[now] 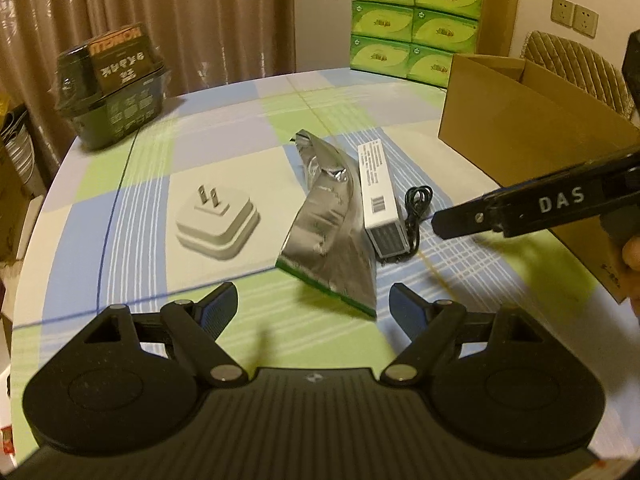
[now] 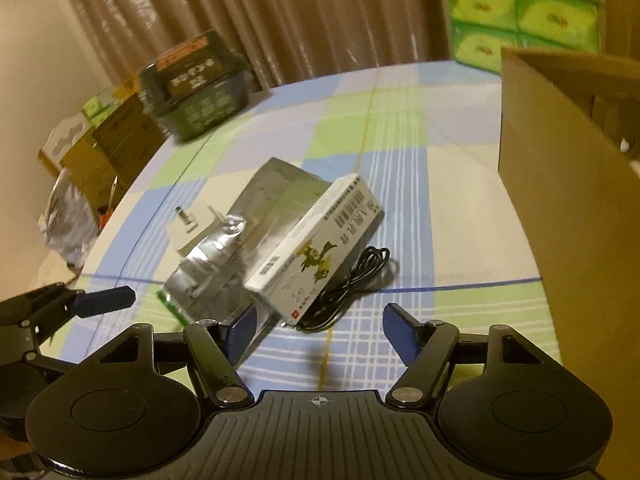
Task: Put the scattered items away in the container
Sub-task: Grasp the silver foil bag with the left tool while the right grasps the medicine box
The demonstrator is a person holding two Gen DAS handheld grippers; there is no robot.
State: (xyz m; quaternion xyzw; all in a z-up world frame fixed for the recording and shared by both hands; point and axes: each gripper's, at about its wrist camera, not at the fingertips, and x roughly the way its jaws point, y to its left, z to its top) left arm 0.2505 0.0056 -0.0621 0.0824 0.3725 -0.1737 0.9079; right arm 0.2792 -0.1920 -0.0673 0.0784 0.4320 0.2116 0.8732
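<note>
Left wrist view first: the left tool point(image 1: 313, 309) hangs released over the checked table point(image 1: 120, 208), fingers wide, nothing between them. Just past its tips lies the silver foil pouch point(image 1: 332, 236), flat, its near corner closest. Left of the pouch, apart from it, sits the white plug adapter point(image 1: 218, 222), prongs up. Right of the pouch, touching it, lies the white carton point(image 1: 380, 200), and a coiled black cable point(image 1: 416, 208) rests against the carton's far side. The right tool point(image 1: 440, 220) reaches in from the right edge, seen side-on just beyond the cable. Behind it stands the open cardboard box point(image 1: 520, 128), and further back the stacked green tissue packs point(image 1: 412, 20) and a dark wrapped bowl pack point(image 1: 116, 88) at the far left.

Right wrist view now: the right tool point(image 2: 320, 330) is also released, fingers spread, gripping nothing, with the carton's point(image 2: 316, 248) near end and the cable point(image 2: 352, 276) just ahead. Only here does the carton's printed face show, green and yellow artwork. The adapter point(image 2: 188, 228) is half hidden behind the pouch point(image 2: 224, 256). The left tool's blue fingertip point(image 2: 106, 300) pokes in at left. The box wall point(image 2: 560, 200) fills the right side.
</note>
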